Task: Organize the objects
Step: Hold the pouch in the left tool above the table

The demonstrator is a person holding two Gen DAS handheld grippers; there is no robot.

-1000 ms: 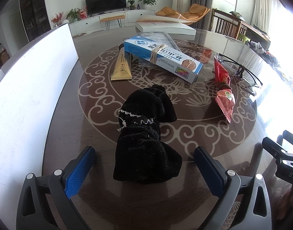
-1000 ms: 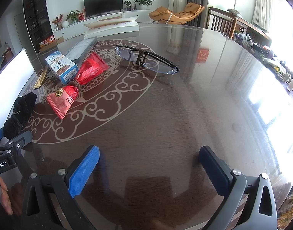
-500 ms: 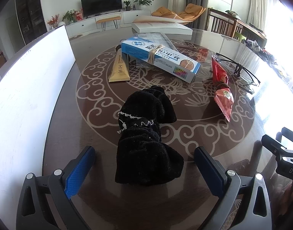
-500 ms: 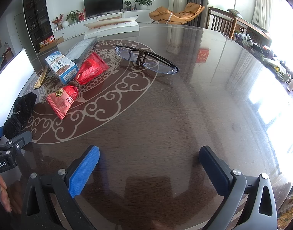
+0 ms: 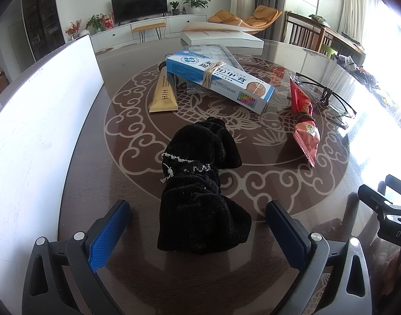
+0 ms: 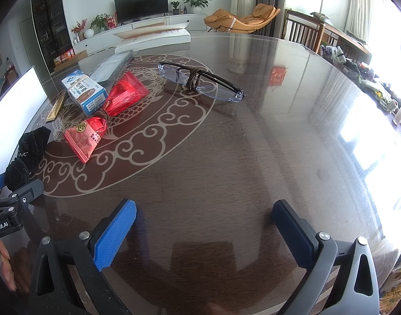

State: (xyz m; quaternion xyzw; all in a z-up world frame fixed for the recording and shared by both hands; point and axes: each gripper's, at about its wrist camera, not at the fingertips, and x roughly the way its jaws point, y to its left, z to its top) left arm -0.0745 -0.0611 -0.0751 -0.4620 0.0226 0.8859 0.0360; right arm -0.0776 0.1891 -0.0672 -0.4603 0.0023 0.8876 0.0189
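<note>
A black cloth bundle tied with a white-trimmed band lies on the round glass table, its near end between the fingers of my open left gripper, untouched. It also shows at the left of the right wrist view. Beyond lie a blue-and-white box, a gold tube, a red snack packet and tied glasses. My right gripper is open and empty over bare table, with the packet and glasses ahead.
A tall white board stands along the table's left edge. A white book and a clear flat sleeve lie at the far side. The right gripper's body shows at the right of the left wrist view.
My left gripper has crept slightly forward and turned a little, so the cloth sits deeper between its fingers. The right gripper has not moved.
</note>
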